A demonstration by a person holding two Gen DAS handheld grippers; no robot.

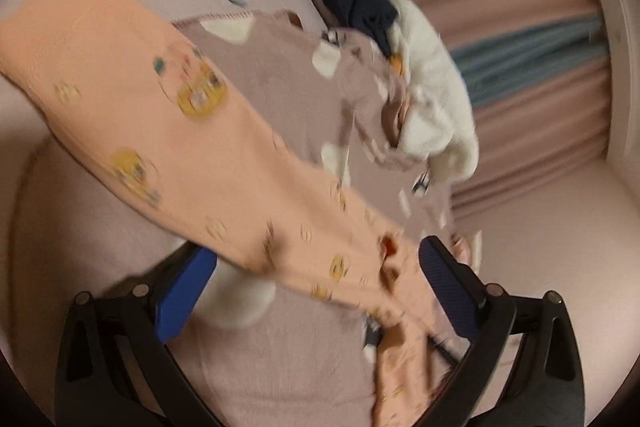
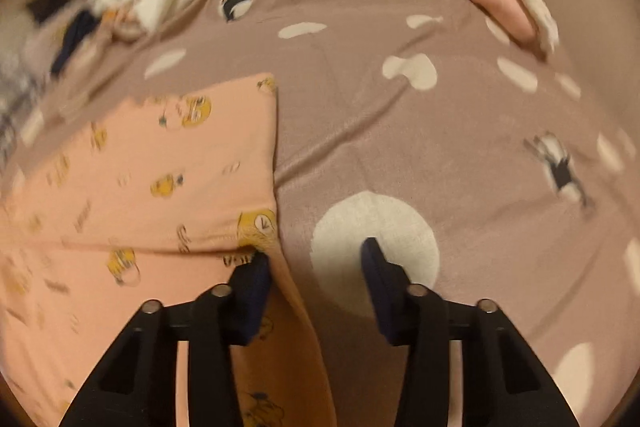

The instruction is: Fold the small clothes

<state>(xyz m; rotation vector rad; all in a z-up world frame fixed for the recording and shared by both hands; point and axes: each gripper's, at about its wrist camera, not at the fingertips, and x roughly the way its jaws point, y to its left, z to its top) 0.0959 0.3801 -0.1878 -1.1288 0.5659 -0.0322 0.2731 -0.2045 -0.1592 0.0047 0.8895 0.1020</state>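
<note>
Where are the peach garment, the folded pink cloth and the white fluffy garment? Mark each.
peach garment [image 2: 160, 163], right wrist view, on its flat printed middle.
folded pink cloth [image 2: 496, 1], right wrist view, on its top face.
white fluffy garment [image 1: 434, 99], left wrist view, on its bulk.

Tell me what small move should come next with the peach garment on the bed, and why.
Probably close the right tool on the peach printed garment: its jaws stand apart over the garment's right edge, one pad on the fabric, the other over the brown spotted blanket, nothing pinched. The left tool is open too, the garment draped between its pads, so neither has a hold for folding.
</note>
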